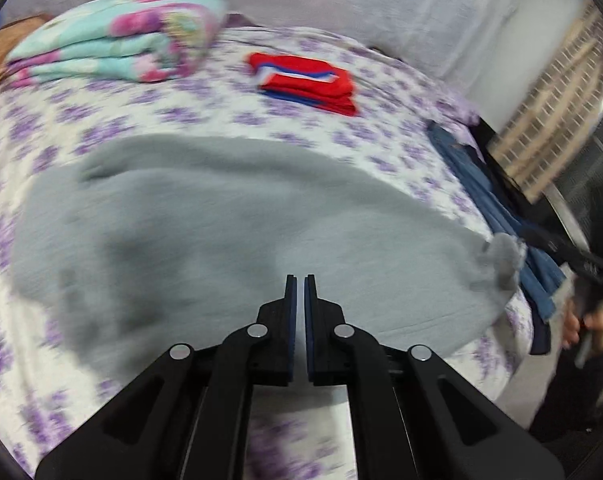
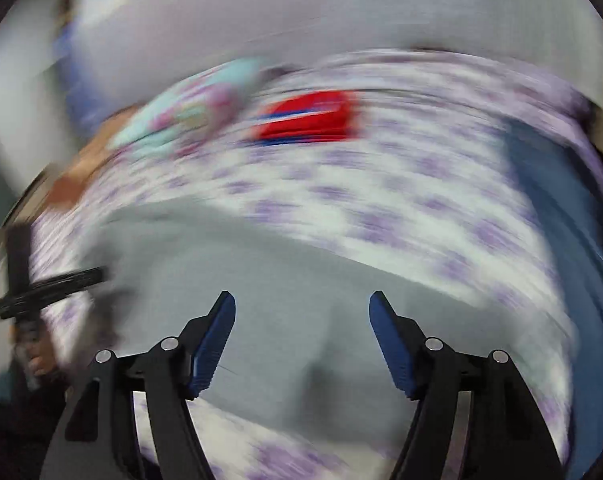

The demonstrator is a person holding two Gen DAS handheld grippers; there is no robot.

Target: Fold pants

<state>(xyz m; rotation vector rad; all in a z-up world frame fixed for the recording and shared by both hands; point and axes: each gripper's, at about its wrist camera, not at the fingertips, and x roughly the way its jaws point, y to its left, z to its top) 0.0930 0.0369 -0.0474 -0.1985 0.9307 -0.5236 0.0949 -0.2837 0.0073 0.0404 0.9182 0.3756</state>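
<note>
Grey pants [image 1: 229, 220] spread flat on bed's purple-flowered sheet [image 1: 229, 120]. Left tongs [image 1: 300, 280] closed, empty, above pants. Right tongs [image 2: 301, 300] wide apart, nothing between pads, over pants. Folded red garment [image 1: 305, 80] and folded floral blanket [image 1: 117, 36] beyond.

Left wrist view looks forward and down along its own fingers, close above the grey pants [image 1: 229, 232] on the floral bedsheet [image 1: 221, 120], facing the far wall. Right wrist view, heavily blurred, faces the same way, also tilted down and near. Both share the pants, sheet, red folded garment [image 1: 307, 82] and pastel quilt [image 1: 117, 36]. Each view catches the other gripper at its edge.
</note>
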